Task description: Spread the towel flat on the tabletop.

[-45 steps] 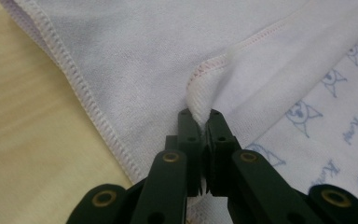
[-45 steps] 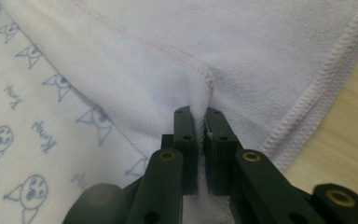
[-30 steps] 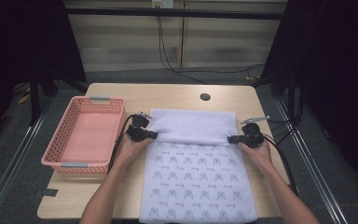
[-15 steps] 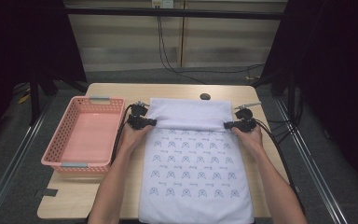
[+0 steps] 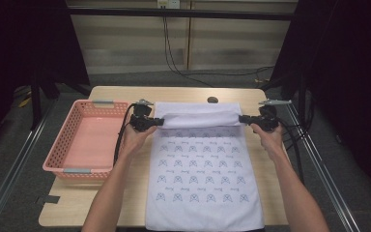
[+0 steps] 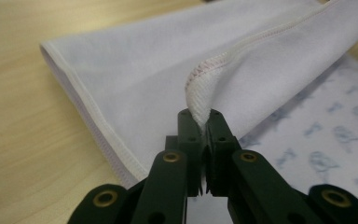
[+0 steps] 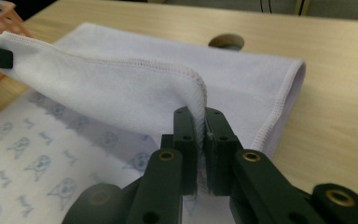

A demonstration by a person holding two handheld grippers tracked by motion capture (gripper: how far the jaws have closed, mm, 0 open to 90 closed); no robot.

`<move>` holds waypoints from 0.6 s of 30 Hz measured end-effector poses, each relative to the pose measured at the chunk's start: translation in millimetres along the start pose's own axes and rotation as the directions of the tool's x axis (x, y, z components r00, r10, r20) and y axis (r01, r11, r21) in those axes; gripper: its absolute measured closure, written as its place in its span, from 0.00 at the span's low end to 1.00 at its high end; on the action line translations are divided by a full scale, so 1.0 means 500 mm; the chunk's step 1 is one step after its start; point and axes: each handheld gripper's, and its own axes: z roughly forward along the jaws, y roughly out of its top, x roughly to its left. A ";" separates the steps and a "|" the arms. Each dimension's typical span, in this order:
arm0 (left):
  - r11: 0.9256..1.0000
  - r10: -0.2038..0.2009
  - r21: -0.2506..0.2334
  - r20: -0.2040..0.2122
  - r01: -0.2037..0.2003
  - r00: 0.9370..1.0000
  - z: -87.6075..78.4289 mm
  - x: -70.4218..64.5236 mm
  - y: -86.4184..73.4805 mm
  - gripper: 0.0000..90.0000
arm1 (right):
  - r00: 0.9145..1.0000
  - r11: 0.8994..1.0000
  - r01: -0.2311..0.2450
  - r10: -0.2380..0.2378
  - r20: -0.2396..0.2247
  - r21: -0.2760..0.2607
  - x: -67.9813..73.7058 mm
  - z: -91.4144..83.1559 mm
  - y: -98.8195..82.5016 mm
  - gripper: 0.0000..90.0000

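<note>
A: What is hidden or cut off?

B: The near hem of the towel is lost at the bottom edge of the high view, where it overhangs the table. The layer beneath the folded-over flap is covered. In the left gripper view, the printed side is blurred; the motifs cannot be made out there. The pads' inner faces are masked by cloth in both gripper views.

A: And the towel's look?

B: White, stitched hem all round; the upper face is printed with rows of small blue-grey figures, the reverse is plain. The far end is doubled back toward the person, plain side up, forming a raised band.

A: Position?

B: Laid lengthwise along the table's middle, just beside a pink basket. A round cable hole is seen just beyond the fold.

A: Tool state?

B: The left tool is clamped narrow on one hemmed corner of the flap. The right tool is pinched likewise on the opposite corner. The flap is held taut between them, lifted off the table.
</note>
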 end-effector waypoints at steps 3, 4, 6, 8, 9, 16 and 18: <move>0.999 0.034 -0.039 0.008 -0.034 0.999 -0.048 -0.024 0.012 0.97 | 0.999 0.999 0.023 -0.023 -0.024 -0.025 0.017 -0.045 0.016 0.94; 0.997 0.058 -0.048 0.005 -0.058 0.998 -0.065 -0.031 0.018 0.97 | 0.998 0.998 0.046 -0.047 -0.029 -0.032 0.023 -0.059 0.020 0.94; 0.995 0.048 -0.088 0.033 -0.045 0.998 -0.096 -0.043 0.027 0.97 | 0.997 0.996 0.071 -0.073 -0.041 -0.050 0.036 -0.085 0.028 0.94; 0.992 0.074 -0.107 0.030 -0.070 0.997 -0.124 -0.056 0.032 0.97 | 0.994 0.994 0.095 -0.097 -0.048 -0.056 0.051 -0.109 0.036 0.94; 0.991 0.073 -0.116 0.042 -0.068 0.996 -0.136 -0.061 0.034 0.97 | 0.993 0.993 0.102 -0.105 -0.058 -0.058 0.058 -0.121 0.039 0.94; 0.968 0.121 -0.229 0.071 -0.102 0.990 -0.212 -0.105 0.032 0.97 | 0.984 0.987 0.132 -0.141 -0.112 -0.091 0.093 -0.193 0.053 0.94; 0.961 0.140 -0.251 0.074 -0.117 0.987 -0.228 -0.115 0.032 0.97 | 0.982 0.985 0.139 -0.151 -0.114 -0.105 0.104 -0.212 0.059 0.94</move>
